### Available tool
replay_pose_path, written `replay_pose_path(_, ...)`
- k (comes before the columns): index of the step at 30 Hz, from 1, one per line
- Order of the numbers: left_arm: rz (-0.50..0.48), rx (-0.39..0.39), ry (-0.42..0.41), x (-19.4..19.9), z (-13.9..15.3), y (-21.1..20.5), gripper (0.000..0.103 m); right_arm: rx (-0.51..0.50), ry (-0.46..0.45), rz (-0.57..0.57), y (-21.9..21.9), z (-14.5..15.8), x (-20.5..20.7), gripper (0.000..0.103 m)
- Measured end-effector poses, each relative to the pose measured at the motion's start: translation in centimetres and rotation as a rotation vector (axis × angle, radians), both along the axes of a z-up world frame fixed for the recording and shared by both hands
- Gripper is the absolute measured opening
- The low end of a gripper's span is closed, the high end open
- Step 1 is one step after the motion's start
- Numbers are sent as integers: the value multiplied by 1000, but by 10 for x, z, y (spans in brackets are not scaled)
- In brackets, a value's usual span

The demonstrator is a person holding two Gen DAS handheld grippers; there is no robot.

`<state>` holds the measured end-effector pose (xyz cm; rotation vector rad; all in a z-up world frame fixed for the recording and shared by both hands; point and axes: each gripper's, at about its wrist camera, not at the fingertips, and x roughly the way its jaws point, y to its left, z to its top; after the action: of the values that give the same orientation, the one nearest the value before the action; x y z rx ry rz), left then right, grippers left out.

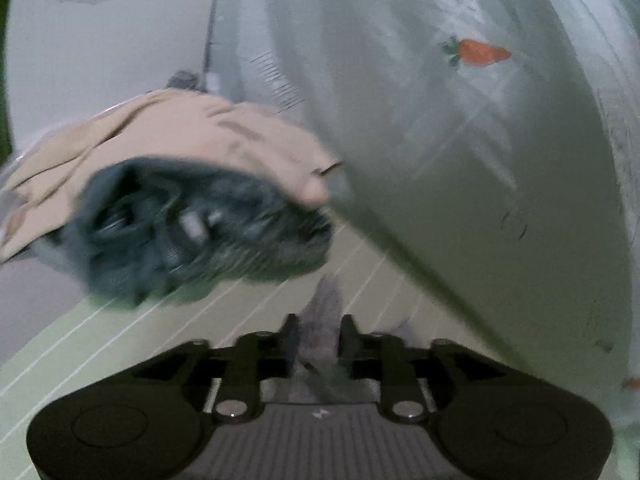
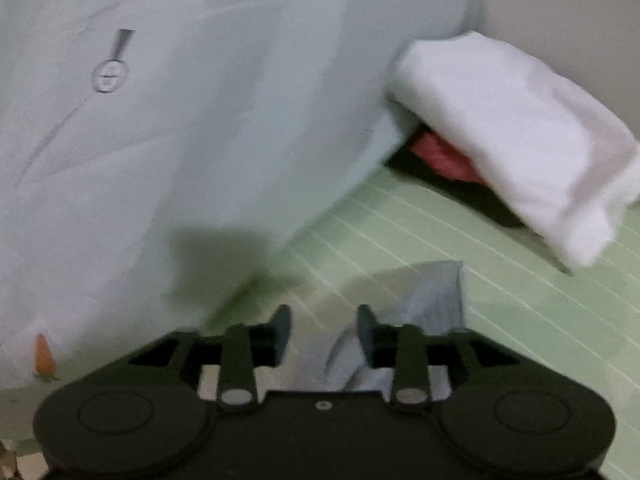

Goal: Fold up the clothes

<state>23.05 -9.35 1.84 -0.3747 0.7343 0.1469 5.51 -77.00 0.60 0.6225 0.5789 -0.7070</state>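
My left gripper (image 1: pixel 320 340) is shut on a fold of grey cloth (image 1: pixel 326 304) that rises between its narrow-set fingers, low over the green striped sheet (image 1: pixel 120 344). In the right wrist view a blue-grey cloth (image 2: pixel 434 292) runs from between the fingers up past the right finger (image 2: pixel 366 330). My right gripper (image 2: pixel 324 334) seems shut on it, with the jaws a little further apart. Both views are blurred by motion.
A big pale cover with carrot prints (image 1: pixel 482 52) (image 2: pixel 200 100) rises just beyond both grippers. A dark grey garment (image 1: pixel 192 228) lies on a tan one (image 1: pixel 192 128) at the left. At the right, a white folded cloth (image 2: pixel 512 132) lies over something red (image 2: pixel 440 156).
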Motion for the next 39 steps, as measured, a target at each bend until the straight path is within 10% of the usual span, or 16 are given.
replay_pose_path(3,26,19,13,5,-3,-4,66,-17,55,0,6,-16,-3,53)
replay_pose_path(10,60,7,182,-7,-48,10,67,9,259,-40,8,-78,-42,56)
replay_pose_path(24,-9,-23,239,31,-71,-21,65,65,248,-44,6,-92,-31,55)
replay_pose_path(27,-14,-17,229,34,-70,-25,57,54,271,-17,9,-92,-24,49)
replay_pose_path(31,2,0,185,17,-51,-17,29,29,296,12,10,-91,-20,10)
replay_pose_path(33,11,9,164,9,-42,-12,11,24,265,-6,9,-83,-24,8)
replay_pose_path(39,36,35,99,-16,-15,1,5,-37,164,-71,9,-44,-50,6)
